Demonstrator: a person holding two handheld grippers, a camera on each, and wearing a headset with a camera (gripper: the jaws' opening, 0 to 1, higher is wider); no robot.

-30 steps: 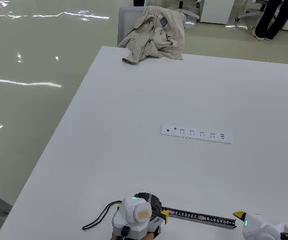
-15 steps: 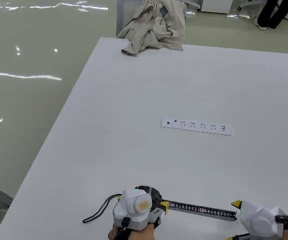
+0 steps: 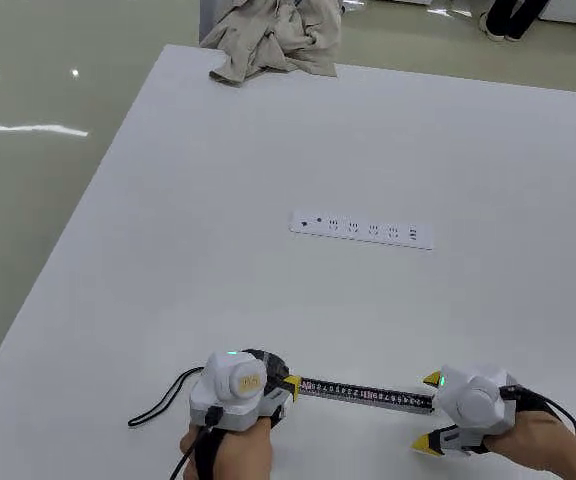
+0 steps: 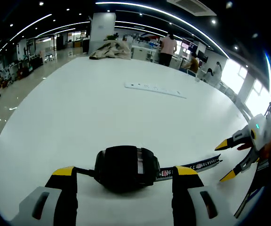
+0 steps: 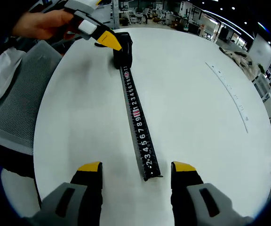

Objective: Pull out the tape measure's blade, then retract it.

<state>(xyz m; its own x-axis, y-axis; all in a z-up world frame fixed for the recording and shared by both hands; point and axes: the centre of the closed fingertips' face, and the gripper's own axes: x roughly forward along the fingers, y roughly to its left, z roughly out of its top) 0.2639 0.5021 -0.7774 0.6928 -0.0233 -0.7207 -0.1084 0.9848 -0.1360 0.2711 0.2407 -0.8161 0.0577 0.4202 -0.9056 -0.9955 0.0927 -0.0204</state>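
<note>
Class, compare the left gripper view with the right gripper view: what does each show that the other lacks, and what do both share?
Left gripper view: the whole right tool from the side, open, and people beyond the table. Right gripper view: a grey mesh chair. Both: black tape measure case, extended black blade, long white power strip, white table.

I see the tape measure case between the fingers of my left gripper, its blade stretching right to the right gripper, a power strip behind, clothing at the worktop's far edge.
</note>
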